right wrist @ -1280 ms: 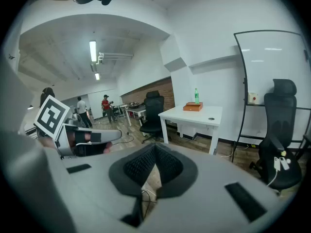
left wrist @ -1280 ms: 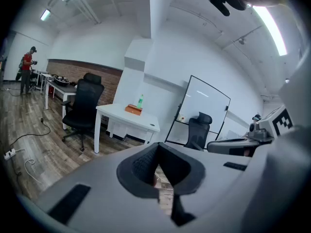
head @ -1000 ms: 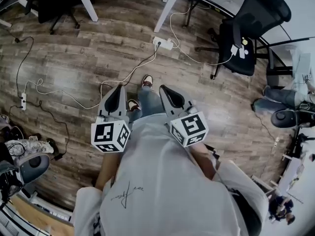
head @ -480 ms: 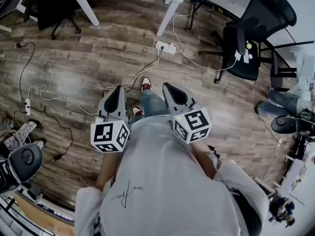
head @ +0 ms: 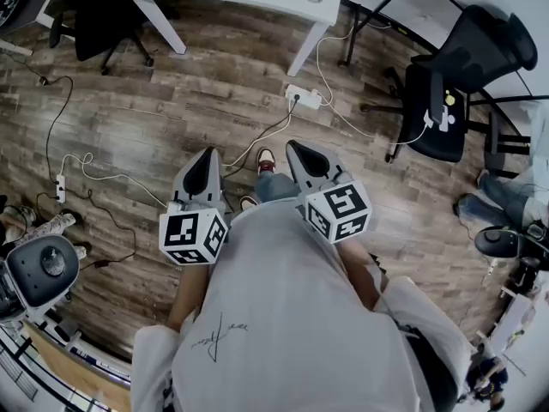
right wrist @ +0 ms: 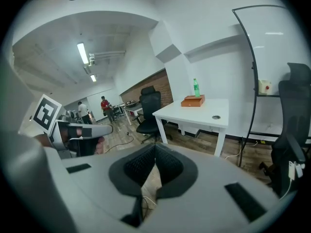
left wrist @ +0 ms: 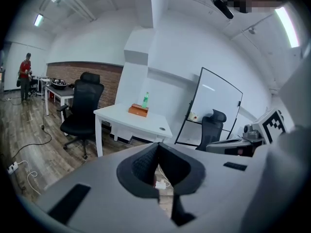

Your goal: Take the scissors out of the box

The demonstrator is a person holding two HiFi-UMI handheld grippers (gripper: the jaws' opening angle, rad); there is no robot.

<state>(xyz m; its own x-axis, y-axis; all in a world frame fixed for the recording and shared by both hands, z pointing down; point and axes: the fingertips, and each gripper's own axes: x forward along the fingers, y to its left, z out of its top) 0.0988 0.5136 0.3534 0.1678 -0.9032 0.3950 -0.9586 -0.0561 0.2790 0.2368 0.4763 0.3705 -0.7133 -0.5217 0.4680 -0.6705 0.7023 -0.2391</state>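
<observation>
I hold my left gripper (left wrist: 157, 146) and right gripper (right wrist: 155, 147) side by side, both closed and empty. The box (right wrist: 193, 101) sits well ahead of them on the white table (right wrist: 189, 113), beside a green bottle (right wrist: 196, 88).

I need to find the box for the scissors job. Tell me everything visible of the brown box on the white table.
The brown box is a low, oblong case, orange-brown all over; its material is too small to tell. It lies flat on the white table, toward the wall side of the top. A green bottle stands upright just behind it; whether they touch is unclear. Its top looks closed, though that is uncertain, and no scissors show. Only the table is seen touching it.
</observation>
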